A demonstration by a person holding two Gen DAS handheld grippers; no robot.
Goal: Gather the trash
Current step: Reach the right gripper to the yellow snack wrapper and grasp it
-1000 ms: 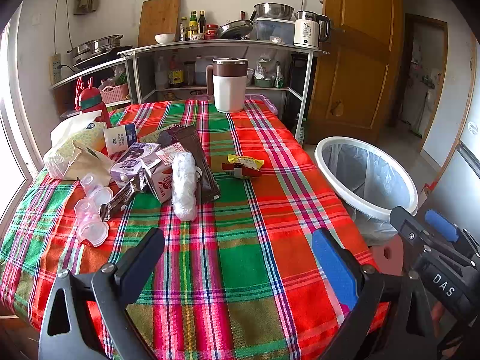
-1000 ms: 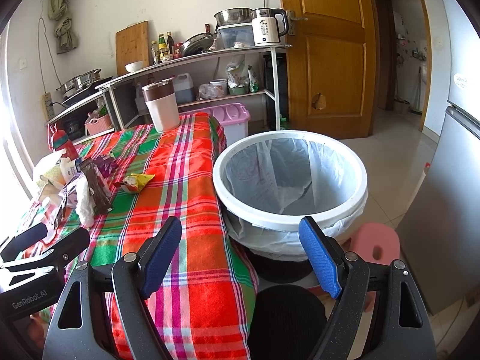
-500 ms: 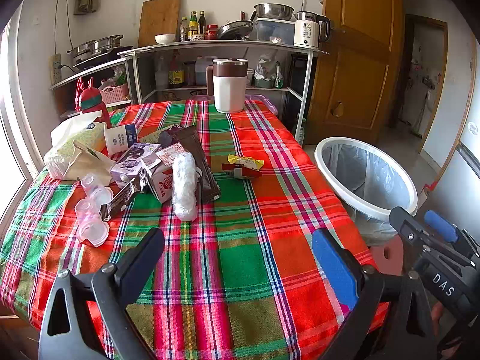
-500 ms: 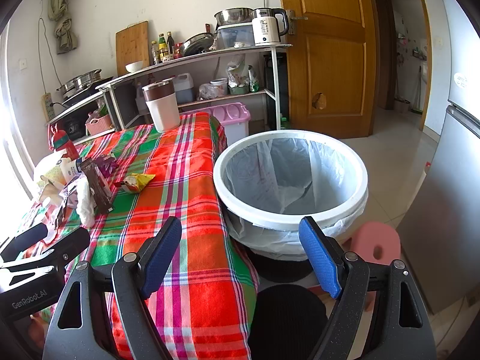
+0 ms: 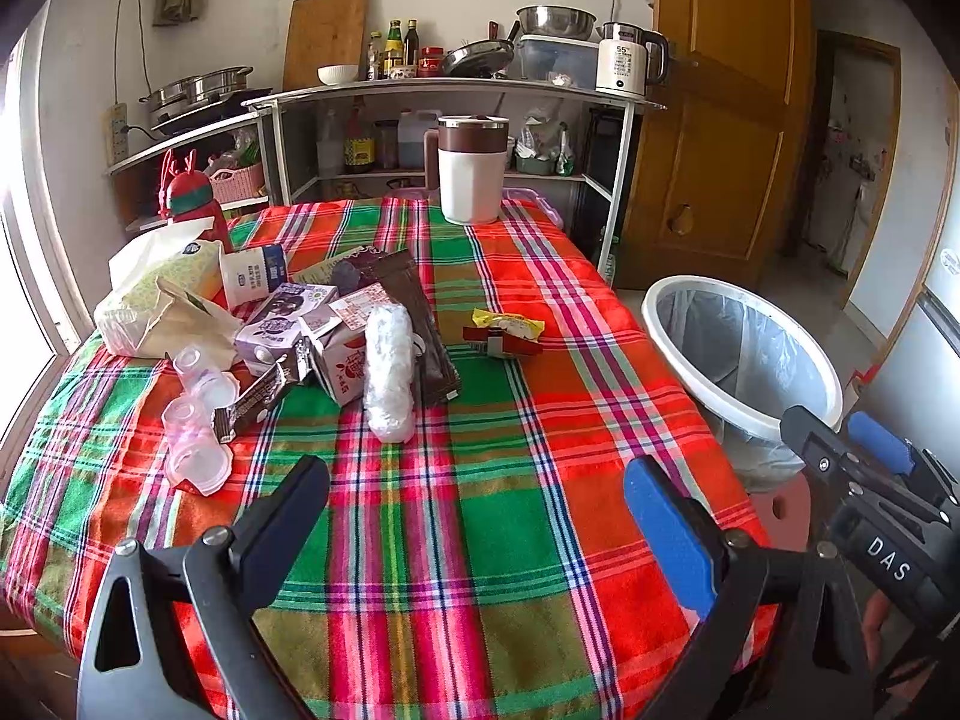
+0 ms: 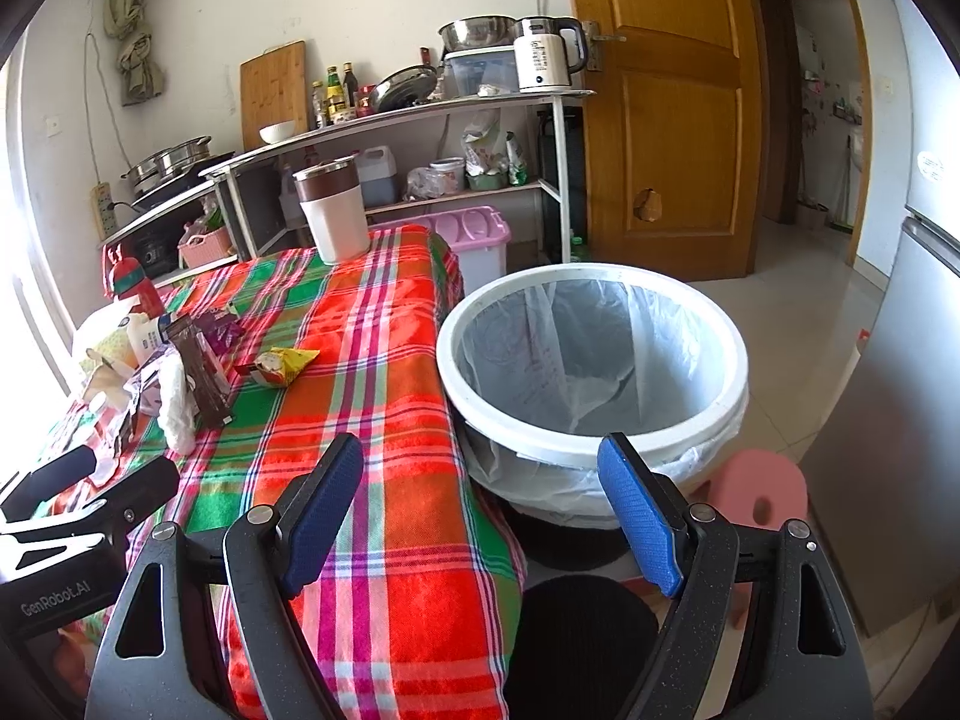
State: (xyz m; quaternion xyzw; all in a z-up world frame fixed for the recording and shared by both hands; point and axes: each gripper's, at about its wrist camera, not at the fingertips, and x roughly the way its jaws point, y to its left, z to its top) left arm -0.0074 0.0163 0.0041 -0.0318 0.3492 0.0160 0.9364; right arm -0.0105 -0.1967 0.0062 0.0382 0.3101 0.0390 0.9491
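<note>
Almost nothing has changed: the right gripper (image 6: 480,504) has crept a hair toward the bin (image 6: 591,450), which now sits slightly lower, toward 6 o'clock, in its view.

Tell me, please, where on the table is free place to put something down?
The near half of the tablecloth, between the left gripper and the crumpled plastic roll, is bare. So is the far strip between the yellow snack wrapper and the mug. The left side is crowded with cartons.

The right tool (image 5: 882,552) carries "DAS" on its black body, the left tool (image 6: 54,591) reads "GenRobot.AI", and the white kettle (image 5: 621,63) shows "55" (packet print illegible).
</note>
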